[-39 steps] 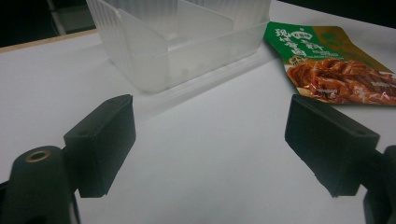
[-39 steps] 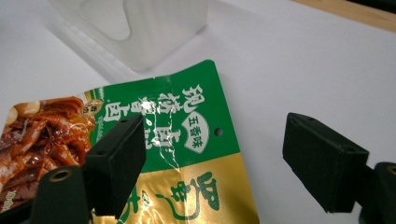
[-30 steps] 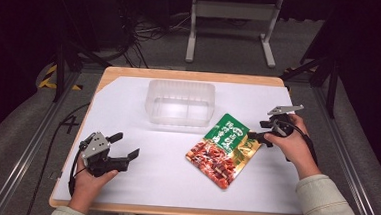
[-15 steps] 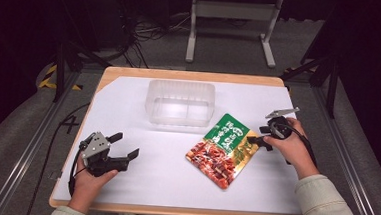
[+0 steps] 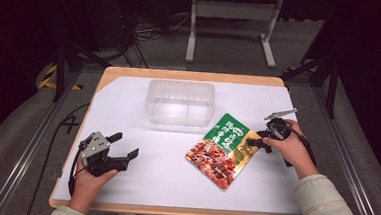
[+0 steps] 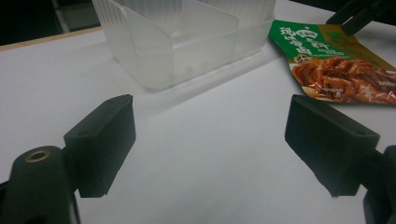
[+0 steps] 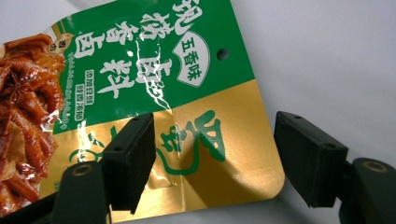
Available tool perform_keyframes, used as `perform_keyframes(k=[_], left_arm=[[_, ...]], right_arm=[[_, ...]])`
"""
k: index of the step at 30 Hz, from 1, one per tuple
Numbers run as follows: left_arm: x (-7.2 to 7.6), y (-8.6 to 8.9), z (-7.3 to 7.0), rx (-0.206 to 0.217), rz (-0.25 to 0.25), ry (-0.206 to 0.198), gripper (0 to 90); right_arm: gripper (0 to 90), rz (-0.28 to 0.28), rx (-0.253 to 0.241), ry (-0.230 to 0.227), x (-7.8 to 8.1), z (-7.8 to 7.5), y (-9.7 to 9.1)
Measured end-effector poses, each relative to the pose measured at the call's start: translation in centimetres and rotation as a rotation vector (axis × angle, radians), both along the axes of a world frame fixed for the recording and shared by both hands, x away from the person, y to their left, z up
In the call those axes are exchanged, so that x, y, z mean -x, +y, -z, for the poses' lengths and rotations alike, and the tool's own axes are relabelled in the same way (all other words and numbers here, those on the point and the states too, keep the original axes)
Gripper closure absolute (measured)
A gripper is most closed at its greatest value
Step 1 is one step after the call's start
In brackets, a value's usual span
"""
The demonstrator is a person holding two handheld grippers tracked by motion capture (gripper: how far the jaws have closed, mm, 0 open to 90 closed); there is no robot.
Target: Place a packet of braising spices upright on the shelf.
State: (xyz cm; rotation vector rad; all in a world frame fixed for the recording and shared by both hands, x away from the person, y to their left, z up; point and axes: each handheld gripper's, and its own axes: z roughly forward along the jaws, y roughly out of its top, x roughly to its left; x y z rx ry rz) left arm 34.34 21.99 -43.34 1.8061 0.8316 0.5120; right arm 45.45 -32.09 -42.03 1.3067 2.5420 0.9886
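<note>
A green and gold food pouch (image 5: pixel 221 149) printed with braised meat lies flat on the white table cover, right of centre. My right gripper (image 5: pixel 256 143) is at its right-hand gold corner. In the right gripper view that gripper (image 7: pixel 215 158) is open with the pouch (image 7: pixel 154 84) corner lying between the jaws; the jaws have just been closing and the pads stand apart from it. My left gripper (image 5: pixel 126 144) rests open at the front left with nothing between its fingers (image 6: pixel 102 144). The left gripper view has the pouch (image 6: pixel 341 74) at upper right.
A clear plastic container (image 5: pixel 180 103) with a divider stands at the back centre, just beyond the pouch; it also fills the upper left gripper view as a container (image 6: pixel 187 42). The white cover (image 5: pixel 138 184) ends at the table's wooden edge. The right gripper's jaws (image 6: pixel 359 14) show far off.
The right gripper has edged a little left onto the pouch's corner and its jaws stand narrower. The left gripper and the pouch have not moved.
</note>
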Motion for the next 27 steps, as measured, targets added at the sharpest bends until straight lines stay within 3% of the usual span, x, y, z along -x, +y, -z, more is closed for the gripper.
perform_keyframes(k=[16,19,23,27], left_arm=[[0.0,-0.1,0.0,-0.003,-0.002,0.006,17.1],[0.0,-0.1,0.0,-0.002,-0.003,0.005,17.1],[-0.1,-0.1,0.0,-0.002,-0.004,0.005,17.1],[0.0,-0.2,0.1,-0.002,-0.001,0.007,17.1]], right_arm=[[46.0,0.001,-0.066,-0.024,0.6,-1.4,-0.4],[49.4,-0.016,-0.063,-0.03,0.8,-1.6,-0.3],[53.6,-0.058,-0.107,-0.002,1.0,-1.8,0.0],[54.6,-0.084,-0.089,0.011,1.0,-1.7,0.4]])
